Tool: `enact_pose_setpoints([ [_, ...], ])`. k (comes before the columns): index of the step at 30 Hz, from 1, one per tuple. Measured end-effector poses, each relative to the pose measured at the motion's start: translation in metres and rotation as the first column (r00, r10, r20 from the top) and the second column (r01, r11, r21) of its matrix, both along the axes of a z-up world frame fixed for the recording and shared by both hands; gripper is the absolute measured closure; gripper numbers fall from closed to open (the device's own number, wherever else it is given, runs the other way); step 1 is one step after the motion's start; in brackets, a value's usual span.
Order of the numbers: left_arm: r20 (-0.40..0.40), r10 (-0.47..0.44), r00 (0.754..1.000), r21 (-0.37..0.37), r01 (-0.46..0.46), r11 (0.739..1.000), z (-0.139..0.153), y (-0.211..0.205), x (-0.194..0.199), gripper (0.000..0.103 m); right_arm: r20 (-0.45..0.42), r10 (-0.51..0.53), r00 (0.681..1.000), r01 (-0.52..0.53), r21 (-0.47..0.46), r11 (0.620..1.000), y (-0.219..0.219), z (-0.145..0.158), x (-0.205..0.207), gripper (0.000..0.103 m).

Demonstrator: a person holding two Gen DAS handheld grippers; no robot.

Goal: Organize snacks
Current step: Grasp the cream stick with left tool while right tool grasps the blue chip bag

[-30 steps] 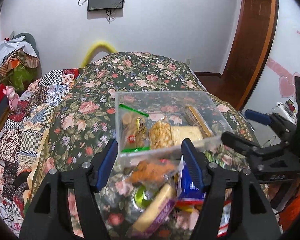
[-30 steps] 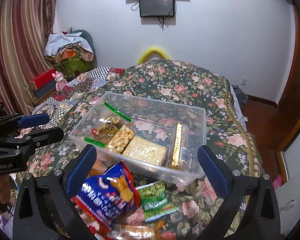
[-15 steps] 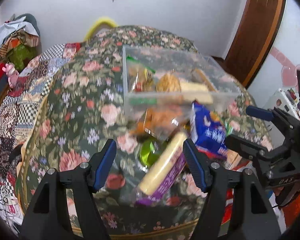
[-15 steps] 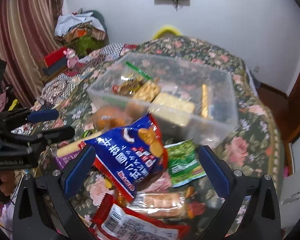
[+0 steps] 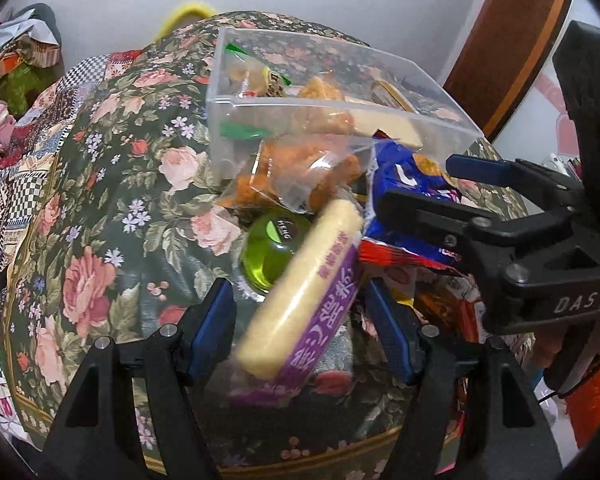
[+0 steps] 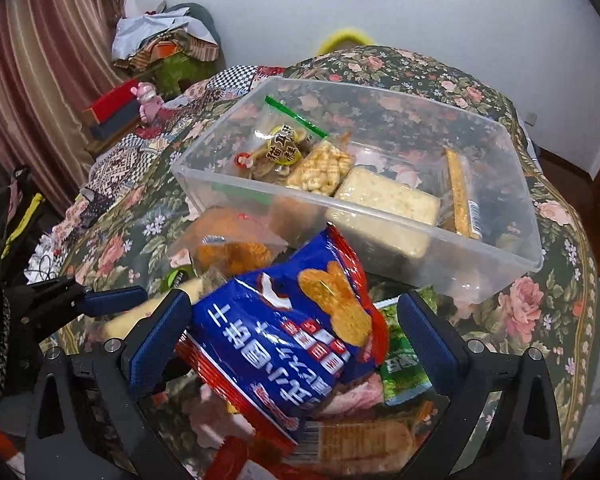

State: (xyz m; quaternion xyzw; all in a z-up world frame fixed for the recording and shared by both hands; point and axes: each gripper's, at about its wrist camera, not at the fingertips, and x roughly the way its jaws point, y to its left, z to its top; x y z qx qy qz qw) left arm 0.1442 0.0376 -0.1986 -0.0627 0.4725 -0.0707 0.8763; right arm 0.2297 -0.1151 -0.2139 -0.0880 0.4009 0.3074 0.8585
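The left gripper [image 5: 300,320] is spread, unclenched; the yellow-and-purple noodle pack [image 5: 304,292] lies between its fingers [image 5: 216,320] without visible pad contact. The right gripper [image 6: 288,336] is also released, straddling the blue cracker bag [image 6: 296,332]. Both snacks lie on the floral cloth [image 5: 100,200], near the clear bin [image 6: 380,184].

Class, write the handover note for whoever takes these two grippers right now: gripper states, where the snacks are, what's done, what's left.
Left gripper: open, straddling the purple-and-yellow packet, not gripping.
Right gripper: open around the blue cracker bag, not gripping.
Clear bin on the floral cloth: several snacks already inside.
Left outside, by the bin's near wall: both those packs, orange snack bag, green jelly cup, green packet.
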Motion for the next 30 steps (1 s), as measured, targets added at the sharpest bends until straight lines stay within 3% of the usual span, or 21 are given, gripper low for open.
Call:
enact_pose_setpoints([
  [3, -0.006, 0.0, 1.0, -0.019, 0.0, 1.0, -0.004, -0.003, 0.001, 0.041, 0.017, -0.026, 1.0, 0.026, -0.036, 0.999, -0.012, -0.002, -0.002, 0.0],
  [10, 0.002, -0.005, 1.0, -0.029, 0.005, 1.0, -0.004, -0.001, -0.008, 0.06, -0.032, -0.081, 0.996, 0.081, -0.016, 0.997, -0.049, -0.008, 0.0, 0.0],
  [14, 0.03, -0.015, 0.999, -0.025, 0.015, 1.0, 0.004, -0.001, -0.022, 0.077, -0.041, -0.118, 0.992, 0.119, 0.023, 0.993, -0.056, 0.001, 0.0, 0.0],
  [21, 0.047, -0.002, 0.999, -0.01, 0.003, 1.0, 0.011, 0.003, -0.032, 0.079, -0.054, -0.094, 0.994, 0.098, 0.091, 0.991, -0.019, 0.014, 0.012, 0.0],
  [26, 0.078, 0.015, 0.997, -0.003, -0.014, 1.0, 0.021, 0.01, -0.043, 0.079, -0.078, -0.042, 0.996, 0.041, -0.017, 0.999, 0.019, -0.007, 0.017, 0.0],
  [30, 0.101, 0.035, 0.994, 0.003, -0.035, 0.999, 0.027, 0.019, -0.048, 0.08, -0.069, -0.062, 0.996, 0.06, -0.038, 0.997, 0.01, -0.015, 0.014, 0.0],
])
